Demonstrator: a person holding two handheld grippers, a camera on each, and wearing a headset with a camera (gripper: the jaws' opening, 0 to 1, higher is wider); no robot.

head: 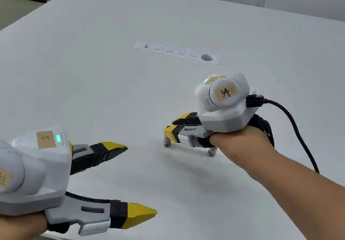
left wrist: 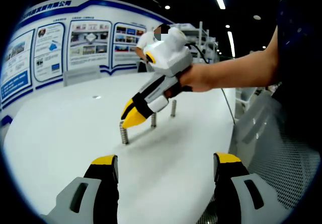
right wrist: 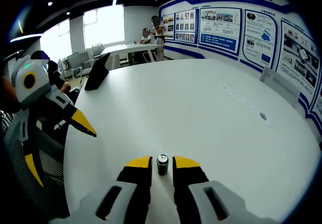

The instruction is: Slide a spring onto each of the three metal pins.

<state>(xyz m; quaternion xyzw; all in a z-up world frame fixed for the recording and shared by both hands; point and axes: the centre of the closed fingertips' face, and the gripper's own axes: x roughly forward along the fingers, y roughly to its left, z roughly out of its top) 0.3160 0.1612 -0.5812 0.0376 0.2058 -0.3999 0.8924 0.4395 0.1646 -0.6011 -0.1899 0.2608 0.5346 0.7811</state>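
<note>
Steel pin (right wrist: 162, 164) stands on the table (right wrist: 201, 113) between the right tongs (right wrist: 162, 158), narrowed beside it, grip unclear; spring (head: 167, 141) coils round it; best pushed straight down, axis-true; left tongs (left wrist: 166, 158) gape empty.

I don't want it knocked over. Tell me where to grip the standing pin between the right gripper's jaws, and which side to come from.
Take the pin near its top, coming down from above with the right gripper, one jaw each side. It stands upright and slim on the table, so a push from the side would likely tip it.
</note>
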